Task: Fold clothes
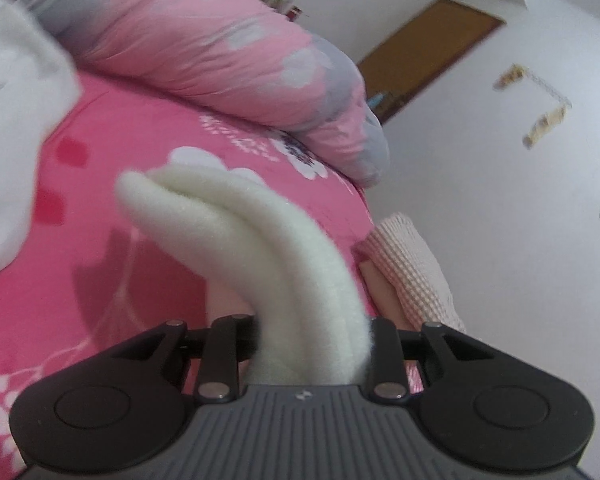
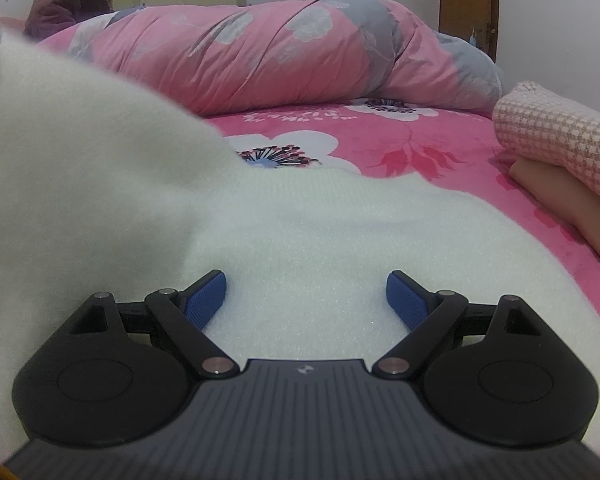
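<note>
A white fuzzy sweater (image 2: 300, 240) lies spread on the pink flowered bed sheet (image 2: 440, 152). In the left wrist view a thick folded strip of that white sweater (image 1: 260, 232) rises out from between the jaws of my left gripper (image 1: 312, 344), which is shut on it; the cloth hides the pads. This gripper is lifted and tilted above the bed. More of the white sweater (image 1: 16, 120) hangs blurred at the left. My right gripper (image 2: 306, 300) stands open just over the flat part of the sweater, its blue pads (image 2: 206, 300) wide apart with nothing between them.
A rolled pink and grey quilt (image 2: 280, 52) lies across the back of the bed. A folded pink checked garment (image 2: 560, 144) rests on a peach one at the right edge. A person in a purple jacket (image 2: 68, 4) sits at the far left. White wall and a brown door (image 1: 424, 52) lie beyond.
</note>
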